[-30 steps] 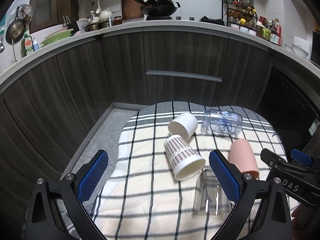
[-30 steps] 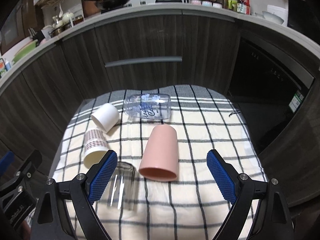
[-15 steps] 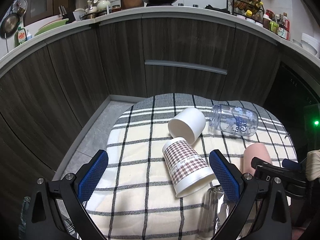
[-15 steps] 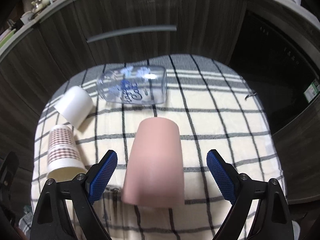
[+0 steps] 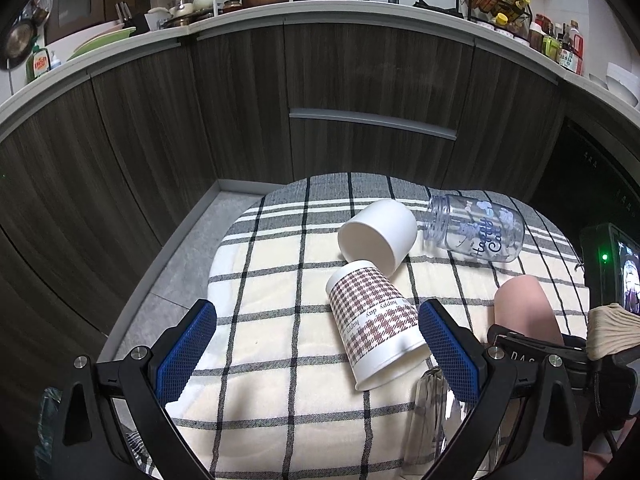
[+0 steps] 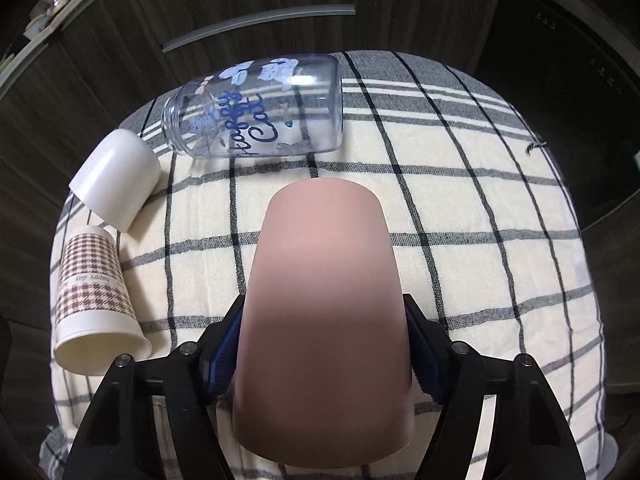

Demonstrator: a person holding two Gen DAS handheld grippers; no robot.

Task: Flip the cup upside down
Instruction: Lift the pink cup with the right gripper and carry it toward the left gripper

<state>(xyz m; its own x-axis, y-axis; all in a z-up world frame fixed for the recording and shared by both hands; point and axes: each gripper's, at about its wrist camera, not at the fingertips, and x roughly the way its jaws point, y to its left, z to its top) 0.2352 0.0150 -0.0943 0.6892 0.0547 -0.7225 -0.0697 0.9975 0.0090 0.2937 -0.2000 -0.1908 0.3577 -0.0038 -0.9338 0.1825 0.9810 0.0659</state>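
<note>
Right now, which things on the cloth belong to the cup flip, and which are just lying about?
In the job:
- pink cup, on its side, clamped by the right hand-held gripper
- left hand-held gripper, open, holding nothing

Lying about:
- houndstooth paper cup, on its side
- white cup, on its side
- printed clear jar, on its side
- clear glass
- checked cloth

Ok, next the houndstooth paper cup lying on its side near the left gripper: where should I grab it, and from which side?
Take the houndstooth cup across its patterned mid-body, not the thin open rim, which would likely crush. It lies on the checked cloth with its mouth toward the left gripper, so come in from the mouth end, fingers straddling its sides. The white cup sits against its base, blocking the far end.
</note>
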